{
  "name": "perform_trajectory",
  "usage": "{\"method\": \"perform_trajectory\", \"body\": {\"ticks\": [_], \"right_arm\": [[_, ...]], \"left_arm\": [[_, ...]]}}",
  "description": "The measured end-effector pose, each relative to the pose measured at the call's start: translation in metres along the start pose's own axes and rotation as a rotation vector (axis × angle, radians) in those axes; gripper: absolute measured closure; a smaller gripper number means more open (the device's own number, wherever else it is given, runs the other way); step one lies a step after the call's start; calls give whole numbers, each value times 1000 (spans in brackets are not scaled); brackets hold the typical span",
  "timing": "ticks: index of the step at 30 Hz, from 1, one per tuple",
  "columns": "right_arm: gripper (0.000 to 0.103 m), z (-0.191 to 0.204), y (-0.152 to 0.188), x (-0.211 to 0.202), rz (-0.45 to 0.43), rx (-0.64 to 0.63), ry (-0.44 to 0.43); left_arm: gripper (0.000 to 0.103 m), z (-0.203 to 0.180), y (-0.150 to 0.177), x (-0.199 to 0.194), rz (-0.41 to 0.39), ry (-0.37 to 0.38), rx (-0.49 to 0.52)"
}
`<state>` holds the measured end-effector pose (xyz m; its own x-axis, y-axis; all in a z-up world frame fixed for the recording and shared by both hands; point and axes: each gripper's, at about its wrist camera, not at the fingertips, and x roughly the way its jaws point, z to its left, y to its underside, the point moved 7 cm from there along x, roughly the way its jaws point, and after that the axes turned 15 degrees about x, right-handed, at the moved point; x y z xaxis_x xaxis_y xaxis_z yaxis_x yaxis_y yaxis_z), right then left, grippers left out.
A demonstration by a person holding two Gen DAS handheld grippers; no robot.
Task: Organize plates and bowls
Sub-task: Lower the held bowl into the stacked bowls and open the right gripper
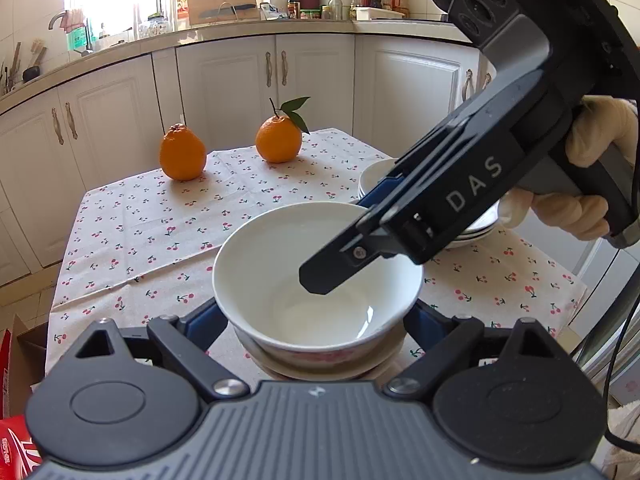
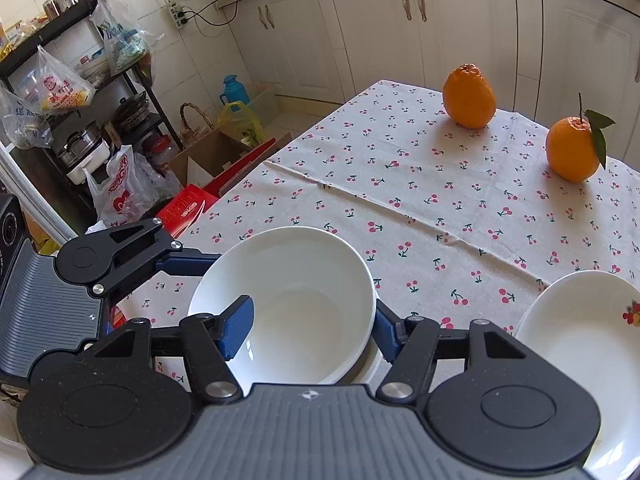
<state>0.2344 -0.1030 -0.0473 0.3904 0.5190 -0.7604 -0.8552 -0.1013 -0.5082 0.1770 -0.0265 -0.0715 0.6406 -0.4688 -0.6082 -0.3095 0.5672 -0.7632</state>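
The white bowl (image 1: 316,276) sits on a smaller dish at the near edge of the cherry-print surface (image 1: 160,216). The left tongs (image 1: 316,320) stand spread around its base, one blue finger at each side. The right tongs (image 2: 308,328) pinch its rim, one finger (image 2: 236,328) inside the bowl and the other outside its wall. A stack of plates (image 2: 580,332) lies just beside; two oranges (image 1: 182,152) stand well apart.
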Motion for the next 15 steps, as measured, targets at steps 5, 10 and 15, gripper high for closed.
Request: {"method": "perform_trajectory", "body": {"ticks": [5, 10, 15], "right_arm": [[35, -1, 1, 1, -1, 0, 0], [34, 0, 2, 2, -2, -18, 7], [25, 4, 3, 2, 1, -26, -3]], "left_arm": [[9, 0, 1, 1, 2, 4, -5], [7, 1, 3, 2, -1, 21, -20], [4, 0, 7, 4, 7, 36, -20]]}}
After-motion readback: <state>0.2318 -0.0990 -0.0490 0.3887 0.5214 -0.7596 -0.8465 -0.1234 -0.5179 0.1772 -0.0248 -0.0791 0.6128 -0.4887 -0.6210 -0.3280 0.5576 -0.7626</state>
